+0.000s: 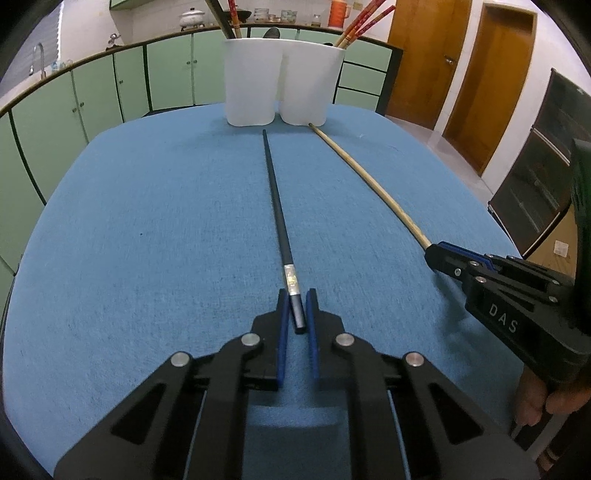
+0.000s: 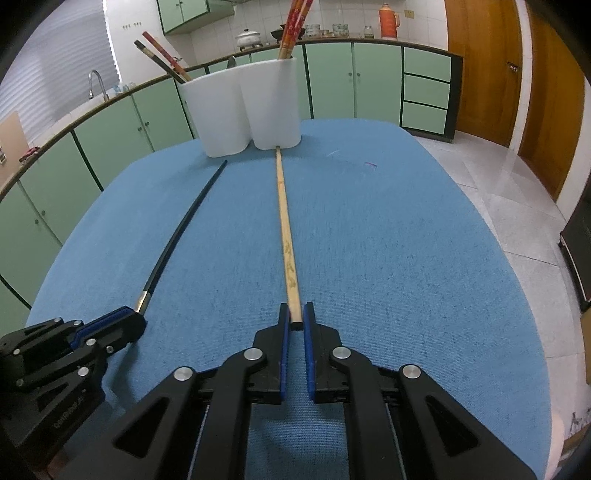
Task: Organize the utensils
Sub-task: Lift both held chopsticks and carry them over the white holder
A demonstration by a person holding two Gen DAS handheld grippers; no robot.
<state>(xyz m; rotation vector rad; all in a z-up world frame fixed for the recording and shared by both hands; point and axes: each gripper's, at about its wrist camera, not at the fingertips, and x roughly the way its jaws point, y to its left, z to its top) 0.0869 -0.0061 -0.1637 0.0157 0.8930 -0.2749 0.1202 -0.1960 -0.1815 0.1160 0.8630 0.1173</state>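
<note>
A black chopstick (image 1: 275, 206) with a silver band lies on the blue tablecloth (image 1: 147, 229), tip toward a white two-compartment holder (image 1: 251, 85). My left gripper (image 1: 297, 301) is shut on its thick end. A pale wooden chopstick (image 2: 283, 221) lies alongside it, its tip touching the holder's base (image 2: 275, 110). My right gripper (image 2: 295, 312) is shut on that chopstick's near end. Each view shows the other gripper too: the right gripper (image 1: 441, 254) on the wooden chopstick (image 1: 369, 181), the left gripper (image 2: 127, 319) on the black chopstick (image 2: 181, 229). Red and dark chopsticks (image 2: 295, 26) stand in the holder.
Green cabinets (image 1: 96, 85) with a counter, a sink tap (image 2: 95, 79), a pot (image 2: 249, 37) and an orange thermos (image 2: 388, 20) run behind the table. Wooden doors (image 1: 491, 74) stand at the right. A hand (image 1: 532, 402) grips the right tool. Tiled floor (image 2: 509, 192) lies past the table's right edge.
</note>
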